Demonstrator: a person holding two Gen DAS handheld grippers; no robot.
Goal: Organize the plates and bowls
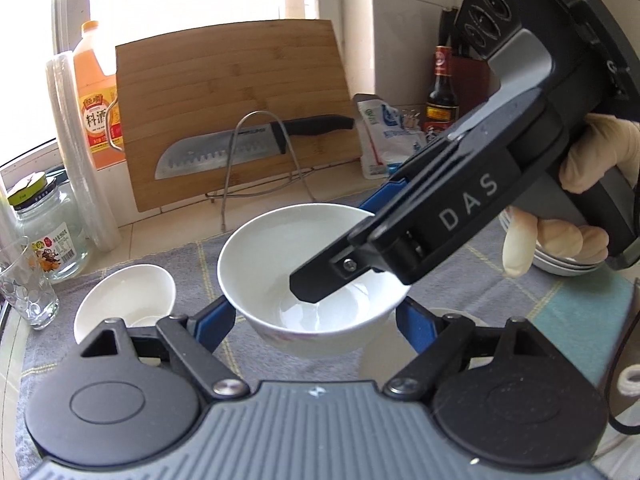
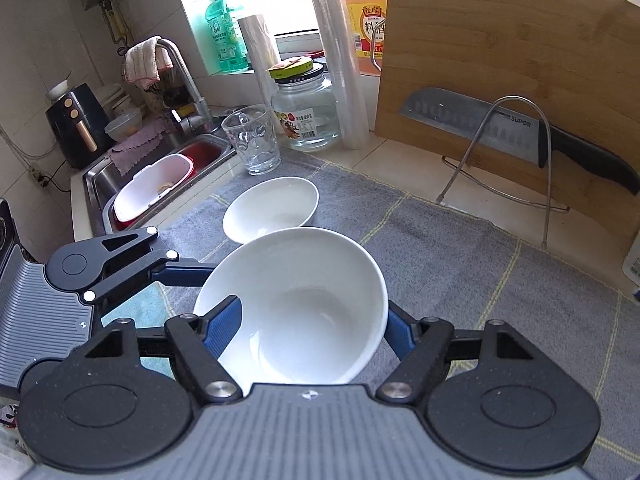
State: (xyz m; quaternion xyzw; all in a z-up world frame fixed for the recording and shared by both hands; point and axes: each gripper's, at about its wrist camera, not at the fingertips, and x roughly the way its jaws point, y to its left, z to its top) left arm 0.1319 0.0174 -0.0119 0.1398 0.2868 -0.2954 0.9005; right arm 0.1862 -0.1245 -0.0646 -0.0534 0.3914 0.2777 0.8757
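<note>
**Right gripper pinches the big bowl's rim, small bowl waits beyond**

In the right wrist view the right gripper [image 2: 308, 330] has one blue finger [image 2: 224, 326] inside the big bowl [image 2: 296, 304] and the other outside its wall at lower right. The left wrist view shows the same: a black fingertip dips into the bowl's hollow while the second blue finger runs behind the far rim. The jaws look clamped on the rim. The bowl tilts in the right wrist view, so I judge it is lifted or about to be, though its foot cannot be seen to leave the cloth [image 2: 440, 264].

The left gripper [image 1: 316, 320] stands with jaws apart, its blue fingers on either side of the big bowl's base in the lower middle of its own frame. Whether they touch the bowl I cannot tell; it holds nothing.

Out from the jaws, the small bowl [image 2: 272, 208] sits upright on the grey cloth, just beyond the big one toward the upper left, near a glass [image 2: 252, 144]. In the left wrist view a stack of plates [image 1: 560, 260] peeps out at the right edge, behind the gloved hand [image 1: 588, 184].

The step in hand seems to be gathering the bowls. The small one would nest inside the big one, not the reverse, so the next move likely calls for setting the big bowl level and bringing the small bowl into it with the free left gripper. A one-sided rim pinch on smooth ware could let the bowl swing or slip.
</note>
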